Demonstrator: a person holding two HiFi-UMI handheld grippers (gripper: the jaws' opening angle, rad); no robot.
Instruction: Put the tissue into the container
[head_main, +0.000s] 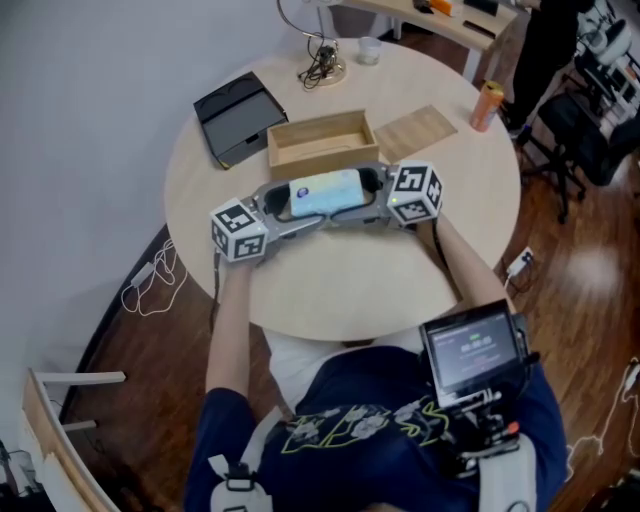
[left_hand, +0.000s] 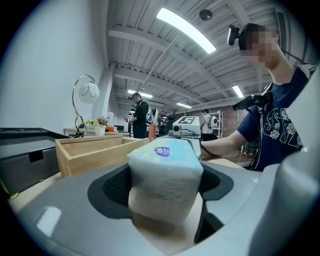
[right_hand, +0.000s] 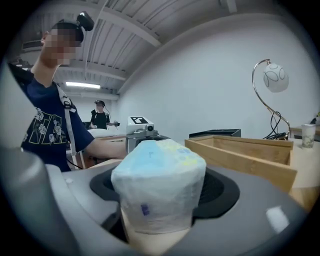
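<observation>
The left claw (head_main: 291, 204) is closed on one short end of the tissue (head_main: 325, 192). The right claw (head_main: 368, 195) is closed on the other end, so both claws grip the same pack. The tissue lies long-ways between them, low on the table (head_main: 340, 280) or just over it; I cannot tell which. It is just in front of the box (head_main: 320, 141) and not in it yet.

I think the pack is light and soft, a squashy block in a thin, smooth wrap. It will dent if the claws squeeze hard. The wrap could slip if they squeeze too little. The two short ends look like the best places to hold. If it were held by one end only, the pack might sag. The box is open on top and looks empty, so I guess the pack can go in flat.

The table is round, pale and smooth. Beside and past the box sit a black case (head_main: 238, 118), a flat wood board (head_main: 415, 130), an orange can (head_main: 486, 105), a lamp (head_main: 324, 66) and a small cup (head_main: 369, 50). On one side is a white wall (head_main: 90, 90). The floor (head_main: 150, 370) is dark wood with loose cables (head_main: 150, 285), and other people (left_hand: 139, 117) stand far off
</observation>
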